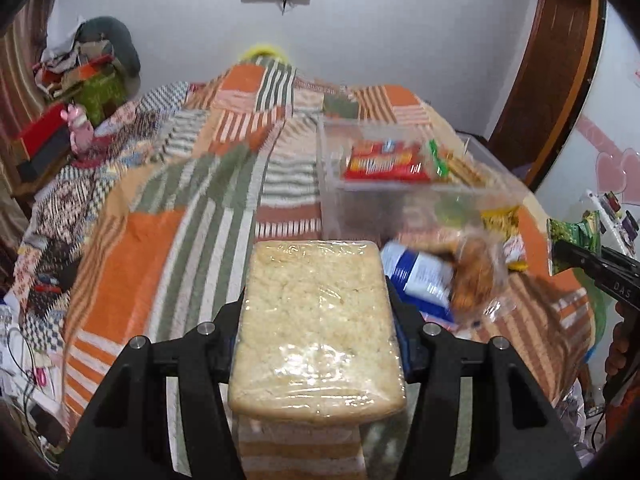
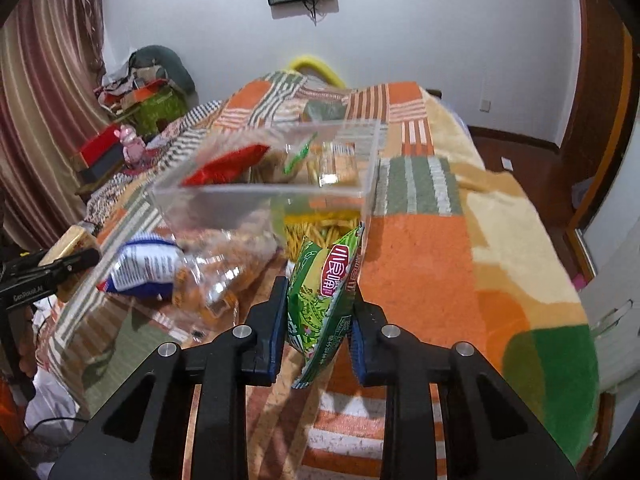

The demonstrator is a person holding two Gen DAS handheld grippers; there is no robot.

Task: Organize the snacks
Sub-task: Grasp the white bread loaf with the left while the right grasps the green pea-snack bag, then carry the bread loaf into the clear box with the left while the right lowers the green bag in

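Bed: patchwork orange, green and cream quilt (image 2: 420,248); everything rests on it or hangs over it.
Box: clear plastic rectangular box (image 2: 280,188), open-topped, holding a red packet (image 1: 386,160), a green-edged one and biscuit sticks.
Left claw (image 1: 316,320): clenched on a film-wrapped pale rice-cake slab (image 1: 316,320), near the box; carry level, lay flat.
Right claw (image 2: 320,300): pinching a green printed snack pouch (image 2: 324,300) just before the box; lift over the rim before letting go.

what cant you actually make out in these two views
- Left wrist view: the rice cake block held in the left gripper hides the bed behind it.
- Both views: the clear bin is motion-blurred; the labels inside can't be read.
- Right wrist view: the green snack packet in the right gripper has small print too fine to read.
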